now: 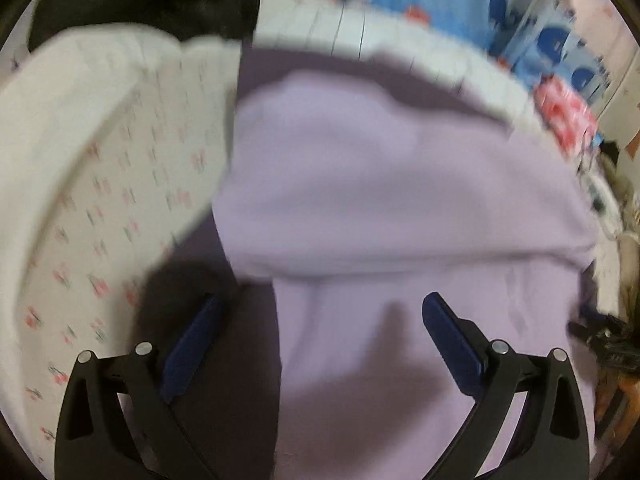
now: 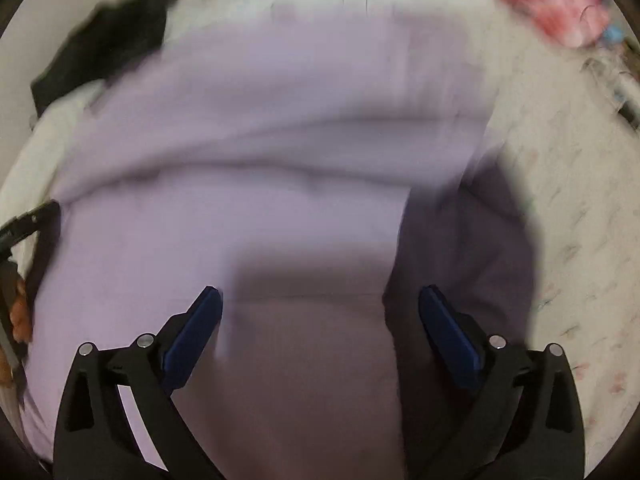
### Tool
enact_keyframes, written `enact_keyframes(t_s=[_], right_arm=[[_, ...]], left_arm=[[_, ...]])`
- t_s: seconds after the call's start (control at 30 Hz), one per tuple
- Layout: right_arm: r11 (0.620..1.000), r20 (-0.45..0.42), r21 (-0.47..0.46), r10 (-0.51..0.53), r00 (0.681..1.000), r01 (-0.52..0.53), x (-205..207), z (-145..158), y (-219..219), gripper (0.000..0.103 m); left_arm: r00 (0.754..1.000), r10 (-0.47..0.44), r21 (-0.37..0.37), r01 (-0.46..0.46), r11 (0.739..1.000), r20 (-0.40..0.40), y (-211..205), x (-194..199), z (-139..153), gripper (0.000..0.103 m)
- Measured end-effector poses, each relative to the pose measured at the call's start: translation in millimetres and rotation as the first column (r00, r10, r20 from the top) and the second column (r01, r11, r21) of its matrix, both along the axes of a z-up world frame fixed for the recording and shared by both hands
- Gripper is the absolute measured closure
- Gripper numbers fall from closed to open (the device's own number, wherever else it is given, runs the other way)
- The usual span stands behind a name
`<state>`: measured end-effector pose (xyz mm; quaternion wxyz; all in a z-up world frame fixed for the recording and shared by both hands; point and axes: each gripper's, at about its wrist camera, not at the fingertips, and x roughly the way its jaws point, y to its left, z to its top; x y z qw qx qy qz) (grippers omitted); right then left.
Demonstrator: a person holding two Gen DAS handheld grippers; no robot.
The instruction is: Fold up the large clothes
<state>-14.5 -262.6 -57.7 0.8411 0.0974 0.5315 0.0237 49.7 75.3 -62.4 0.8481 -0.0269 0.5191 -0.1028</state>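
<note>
A large lilac garment (image 1: 400, 184) lies spread on the bed, with a fold line running across it. It also fills most of the right wrist view (image 2: 260, 120). My left gripper (image 1: 320, 304) is open and empty, hovering just above the garment's near left edge. My right gripper (image 2: 320, 296) is open and empty, above the garment's near right edge, with a darker purple layer (image 2: 472, 240) beside it. Both views are blurred by motion.
The bed has a white sheet with small pink flowers (image 1: 100, 208), also seen at the right of the right wrist view (image 2: 580, 208). A black garment (image 1: 152, 0) lies at the far left. Blue and pink patterned bedding (image 1: 552, 52) is piled at the back.
</note>
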Motion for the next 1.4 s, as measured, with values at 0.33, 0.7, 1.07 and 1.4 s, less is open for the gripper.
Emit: enact_keyframes(t_s=[0.33,0.7,1.07,1.4], right_arm=[[0.998,0.090,0.037,-0.051,0.995,0.048,-11,40,-1,0.007],[1.000,0.075,0.021,-0.006,0.997,0.004,15,44,8,0.006],[0.993,0.069,-0.088,0.090,0.994,-0.083,17,47,32,0.006],[0.967,0.055,-0.151,0.214,0.975,-0.204,25,32,63,0.006]], left_arm=[[0.992,-0.058,0.050,0.053,0.997,0.110,-13,-17,19,0.006],[0.964,-0.109,0.113,0.083,0.990,0.243,-24,-17,32,0.006],[0.928,-0.148,0.126,0.111,0.986,0.341,-27,-21,40,0.006],[0.896,-0.251,0.176,0.198,0.964,0.367,-54,-30,39,0.006]])
